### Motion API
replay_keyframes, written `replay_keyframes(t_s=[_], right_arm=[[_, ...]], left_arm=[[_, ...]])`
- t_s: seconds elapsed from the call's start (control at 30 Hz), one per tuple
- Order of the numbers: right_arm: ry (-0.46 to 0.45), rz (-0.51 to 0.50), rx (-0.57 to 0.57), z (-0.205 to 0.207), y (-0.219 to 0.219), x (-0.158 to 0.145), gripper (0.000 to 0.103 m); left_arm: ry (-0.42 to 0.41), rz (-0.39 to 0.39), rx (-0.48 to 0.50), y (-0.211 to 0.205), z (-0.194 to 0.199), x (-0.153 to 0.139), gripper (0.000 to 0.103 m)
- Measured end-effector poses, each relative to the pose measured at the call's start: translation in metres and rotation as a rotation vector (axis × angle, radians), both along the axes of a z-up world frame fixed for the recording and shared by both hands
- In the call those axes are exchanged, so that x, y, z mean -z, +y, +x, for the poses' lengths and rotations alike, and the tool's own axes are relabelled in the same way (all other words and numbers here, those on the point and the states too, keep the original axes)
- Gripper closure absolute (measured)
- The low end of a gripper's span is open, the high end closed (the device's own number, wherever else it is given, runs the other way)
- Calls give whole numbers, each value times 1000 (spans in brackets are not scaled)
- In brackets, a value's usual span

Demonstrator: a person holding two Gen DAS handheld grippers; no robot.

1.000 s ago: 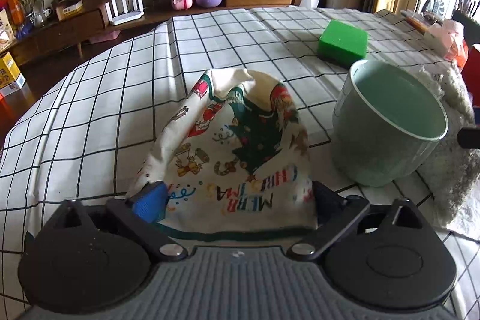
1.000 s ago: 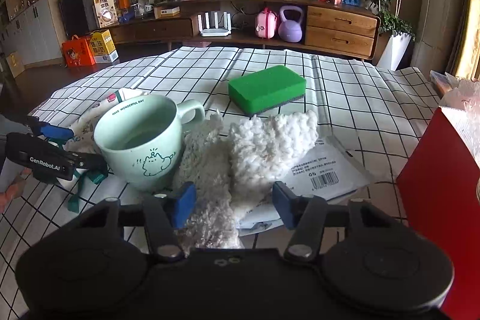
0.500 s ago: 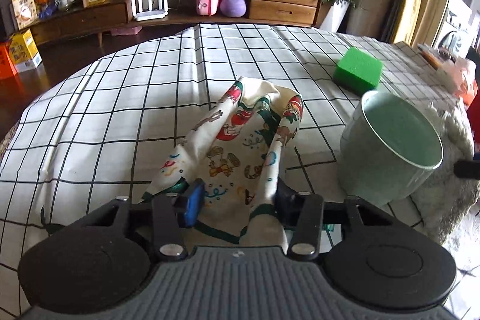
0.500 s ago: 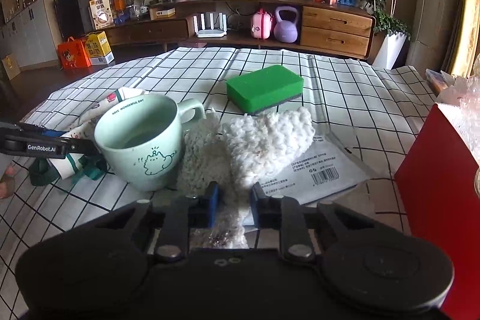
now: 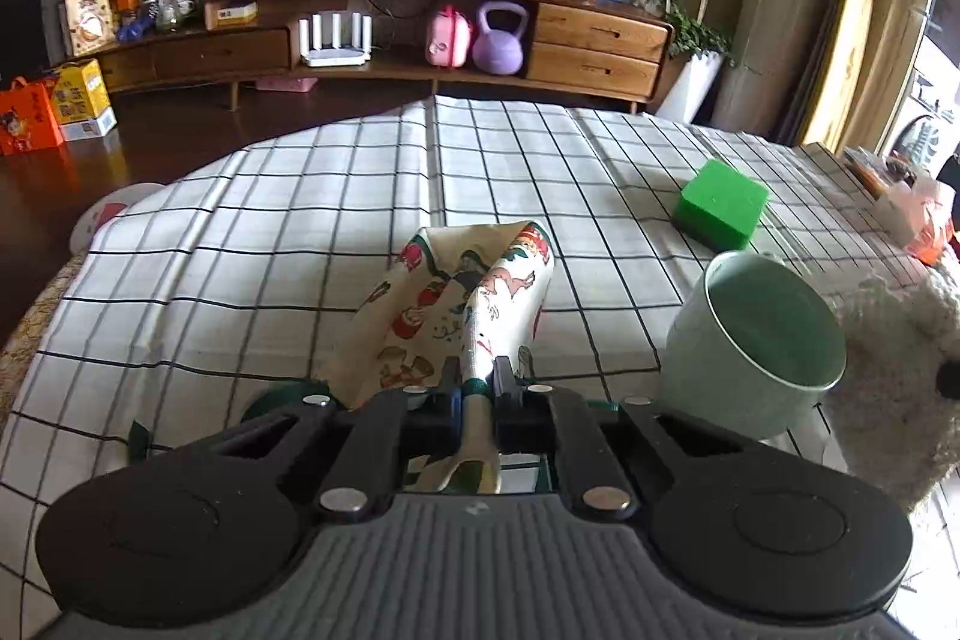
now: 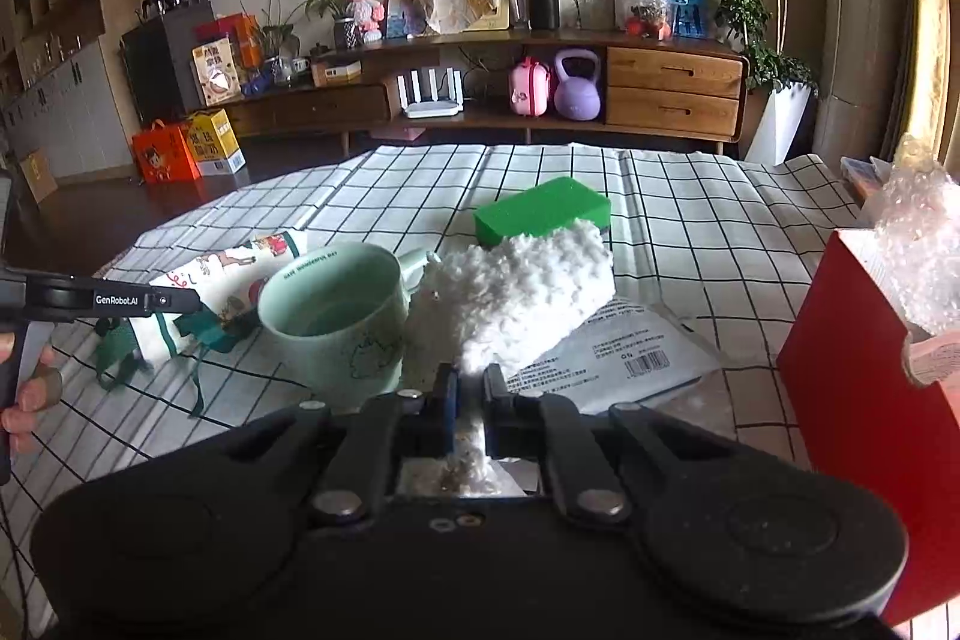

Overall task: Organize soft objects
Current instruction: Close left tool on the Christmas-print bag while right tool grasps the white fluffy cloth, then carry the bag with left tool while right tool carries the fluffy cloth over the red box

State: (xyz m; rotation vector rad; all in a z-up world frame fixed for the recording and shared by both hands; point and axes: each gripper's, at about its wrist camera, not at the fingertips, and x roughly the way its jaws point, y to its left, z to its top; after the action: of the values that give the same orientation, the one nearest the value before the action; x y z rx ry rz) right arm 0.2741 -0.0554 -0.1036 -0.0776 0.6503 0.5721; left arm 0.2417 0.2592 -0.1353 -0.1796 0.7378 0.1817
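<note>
My left gripper (image 5: 478, 381) is shut on the near edge of a cream Christmas-print cloth bag (image 5: 456, 310) and lifts it off the checked tablecloth; the bag also shows at the left of the right wrist view (image 6: 228, 274). My right gripper (image 6: 470, 381) is shut on a fluffy white knitted cloth (image 6: 522, 292) and holds it raised beside a mint-green mug (image 6: 336, 316). The mug (image 5: 756, 346) stands right of the bag. A green sponge (image 5: 720, 205) lies farther back on the table; it also shows in the right wrist view (image 6: 540, 214).
A white printed mailer bag (image 6: 624, 358) lies under the white cloth. A red box (image 6: 864, 400) with bubble wrap (image 6: 918, 250) stands at the right. The round table (image 5: 240, 232) has a white checked cloth. A wooden sideboard (image 5: 420, 46) stands behind.
Both grippers have closed, the left on the Christmas bag and the right on the white knitted cloth. Both cloths are bunched and lifted off the table.
</note>
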Motion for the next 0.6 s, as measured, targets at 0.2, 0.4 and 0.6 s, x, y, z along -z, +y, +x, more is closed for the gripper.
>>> replay_keyframes(t_s=[0.2,0.4,0.6], right_arm=[[-7,46,8,-17,-18,-20,96],[-12,79,16,-35,-44,-40,96],[-10,111,45,-51,-78,-61,96]], left_arm=[[-28,-20,-20,1,-13,-19,95],[-57,-39,-22,-1,-31,-39,95],[-92,-85,-2,-9,-55,-66,95]])
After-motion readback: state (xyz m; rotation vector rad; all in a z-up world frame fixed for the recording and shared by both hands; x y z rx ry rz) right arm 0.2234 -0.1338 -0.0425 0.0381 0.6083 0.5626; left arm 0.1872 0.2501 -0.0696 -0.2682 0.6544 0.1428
